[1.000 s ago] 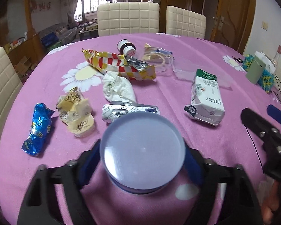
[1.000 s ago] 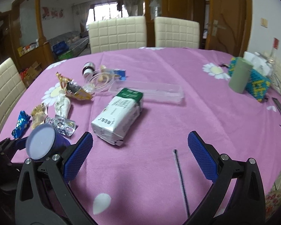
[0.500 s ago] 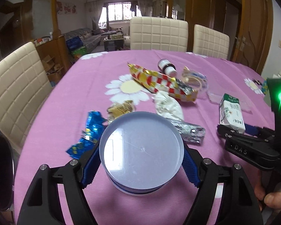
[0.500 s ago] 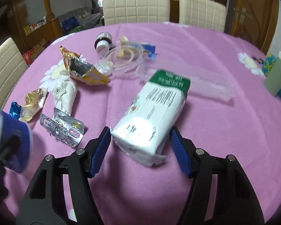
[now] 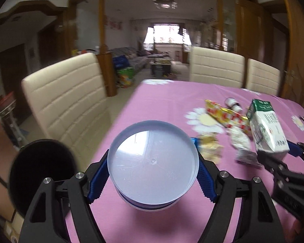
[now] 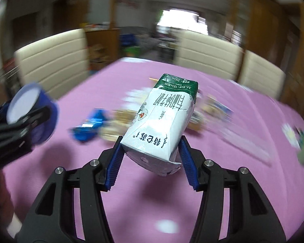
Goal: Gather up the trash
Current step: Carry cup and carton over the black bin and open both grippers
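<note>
- Since the earlier frames, we have lifted the milk carton [image 6: 162, 119] off the pink tablecloth [image 6: 223, 192]; the right gripper [image 6: 152, 151] is closing its jaws on the carton's base.
- We hold the blue tub [image 5: 153, 166] clamped in the left gripper [image 5: 152, 174].
- Step: carrying both; next we need the black bin [image 5: 42, 172] beyond the table's left edge.

Left gripper [image 5: 152, 174], tilted downward, blue pads [image 5: 97, 180] pressed on either side of a round blue container [image 5: 153, 168] with a pale lid, held above the tabletop. Right gripper [image 6: 150, 158], also tilted downward, jaws closing, pads [image 6: 114, 164] against the lower end of a white and green milk carton [image 6: 162, 121], lifted clear of the surface. Both grippers side by side, each visible at the edge of the other's view.
</note>
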